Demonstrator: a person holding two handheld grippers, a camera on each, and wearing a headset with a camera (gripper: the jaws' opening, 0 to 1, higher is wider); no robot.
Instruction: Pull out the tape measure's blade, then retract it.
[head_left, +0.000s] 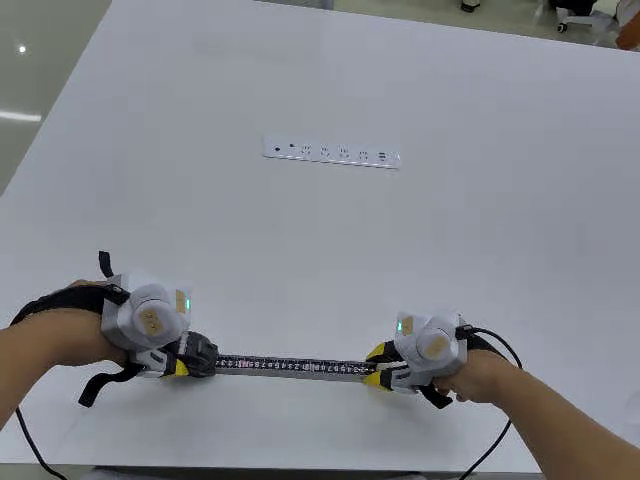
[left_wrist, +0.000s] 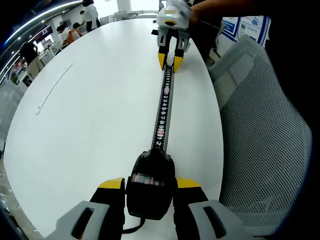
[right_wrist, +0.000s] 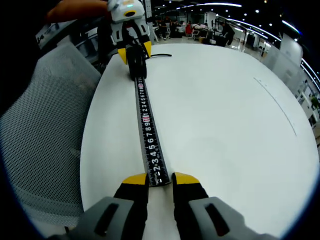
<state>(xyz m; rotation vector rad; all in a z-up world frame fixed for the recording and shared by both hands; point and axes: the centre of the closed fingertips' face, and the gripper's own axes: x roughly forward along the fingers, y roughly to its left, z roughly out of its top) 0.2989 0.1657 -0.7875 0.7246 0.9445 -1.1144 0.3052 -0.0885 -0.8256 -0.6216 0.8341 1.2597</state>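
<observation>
**Blade drawn out between both tongs**

My left gripper (left_wrist: 149, 184) clamps the tape measure's black case (head_left: 200, 355) as an anchor. My right gripper (right_wrist: 160, 180) pinches the blade (right_wrist: 147, 125) tip, so it lies taut along the table's (head_left: 320, 250) near edge. I judge retraction comes next.

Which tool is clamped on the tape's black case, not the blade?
The left tool, shut around the black case; the right tool pinches the blade tip.

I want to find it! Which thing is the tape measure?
Look along the white table's near edge. Between the left hand-held gripper and right hand-held gripper stretches the tape measure: a black case with a numbered blade, unlike the white strip farther back.
</observation>
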